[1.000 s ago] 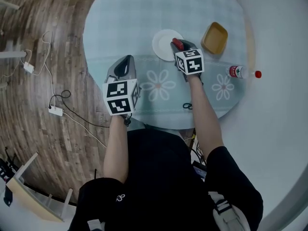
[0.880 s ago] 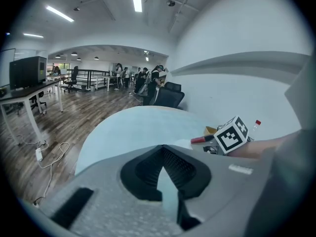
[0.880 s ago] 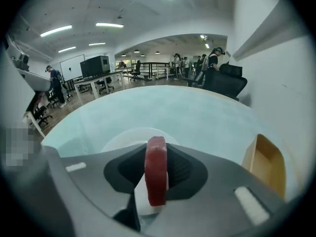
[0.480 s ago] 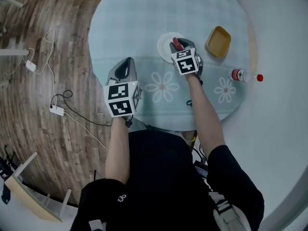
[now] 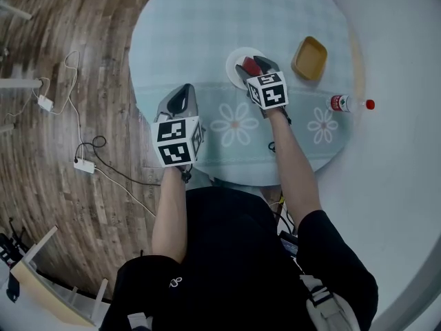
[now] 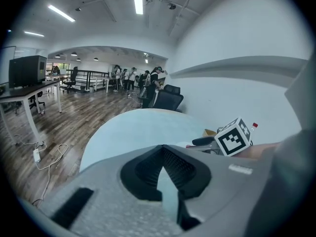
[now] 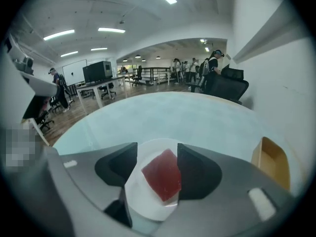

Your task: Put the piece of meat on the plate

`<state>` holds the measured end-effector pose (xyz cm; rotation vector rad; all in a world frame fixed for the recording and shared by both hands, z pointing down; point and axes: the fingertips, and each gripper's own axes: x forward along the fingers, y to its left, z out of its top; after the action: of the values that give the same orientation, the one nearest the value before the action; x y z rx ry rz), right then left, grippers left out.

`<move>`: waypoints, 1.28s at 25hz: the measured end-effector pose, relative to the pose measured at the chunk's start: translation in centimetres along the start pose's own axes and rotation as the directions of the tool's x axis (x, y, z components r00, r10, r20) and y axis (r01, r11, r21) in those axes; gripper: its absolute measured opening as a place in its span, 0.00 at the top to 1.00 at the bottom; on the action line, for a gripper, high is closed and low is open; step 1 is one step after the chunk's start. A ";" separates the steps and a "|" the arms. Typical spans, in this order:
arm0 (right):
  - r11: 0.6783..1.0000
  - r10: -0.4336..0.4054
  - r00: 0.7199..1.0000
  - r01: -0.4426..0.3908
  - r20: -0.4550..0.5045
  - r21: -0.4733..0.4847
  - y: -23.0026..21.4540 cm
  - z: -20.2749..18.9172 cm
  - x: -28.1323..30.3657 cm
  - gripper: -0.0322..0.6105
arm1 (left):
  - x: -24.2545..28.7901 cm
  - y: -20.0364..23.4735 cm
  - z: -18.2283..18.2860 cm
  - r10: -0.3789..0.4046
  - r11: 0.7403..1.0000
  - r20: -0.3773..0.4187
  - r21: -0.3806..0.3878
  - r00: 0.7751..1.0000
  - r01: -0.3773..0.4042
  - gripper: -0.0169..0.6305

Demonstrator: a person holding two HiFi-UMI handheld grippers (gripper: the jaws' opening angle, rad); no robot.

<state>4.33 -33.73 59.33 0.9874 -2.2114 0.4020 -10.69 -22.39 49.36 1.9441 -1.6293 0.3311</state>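
Note:
A red slab of meat (image 7: 162, 174) lies on a small white plate (image 7: 148, 152) in the middle of the round table. My right gripper (image 7: 157, 150) hangs just above the plate. Its jaws are opening and stand on either side of the meat, with a gap showing on the left side. In the head view the meat (image 5: 251, 65) shows red between the right gripper's (image 5: 254, 67) fingers, over the plate (image 5: 234, 59). My left gripper (image 5: 180, 92) hovers over the table's near left part, away from the plate. In its own view the left gripper's (image 6: 161, 148) tips meet with nothing in them.
A shallow yellow-brown tray (image 5: 309, 58) sits right of the plate. A red-capped bottle (image 5: 348, 103) lies near the table's right edge. The pale blue tablecloth (image 5: 207, 26) has flower prints near the front. Cables and a power strip (image 5: 83, 165) lie on the wooden floor to the left.
The right gripper's jaws have spread apart and the meat now lies loose on the plate between them. The left gripper has stayed where it was.

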 end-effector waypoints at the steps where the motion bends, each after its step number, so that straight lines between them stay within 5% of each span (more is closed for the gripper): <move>1: 1.000 -0.004 1.000 0.003 0.030 0.027 0.0 0.6 -0.6 0.54 | 0.0 -0.1 0.2 -0.007 1.000 0.005 0.004 1.000 0.007 0.97; 5: 0.986 -0.073 0.979 0.042 0.189 0.160 -0.9 3.8 -4.9 0.69 | -0.1 -1.5 1.8 -0.054 0.998 0.042 0.030 0.998 0.053 0.97; 10: 0.944 -0.205 0.903 0.079 0.379 0.321 -1.9 7.1 -12.4 0.93 | -1.2 -4.3 5.3 -0.146 0.986 0.127 0.102 0.981 0.133 0.97; 17: 0.938 -0.239 0.822 0.056 0.518 0.343 1.3 9.2 -21.2 0.93 | -4.7 -7.7 11.5 -0.254 0.951 0.266 0.245 0.930 0.189 0.97; 24: 0.948 -0.281 0.755 0.122 0.592 0.294 3.2 12.2 -26.6 0.94 | -6.8 -11.3 15.7 -0.349 0.906 0.341 0.360 0.873 0.222 0.97; 32: 0.946 -0.309 0.730 0.167 0.610 0.279 3.9 13.1 -29.0 0.93 | -7.5 -13.0 16.0 -0.389 0.887 0.337 0.388 0.857 0.251 0.97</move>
<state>9.54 -22.27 29.84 1.7179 -2.6242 0.1760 -2.62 -24.25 29.04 2.6485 -1.5116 0.0627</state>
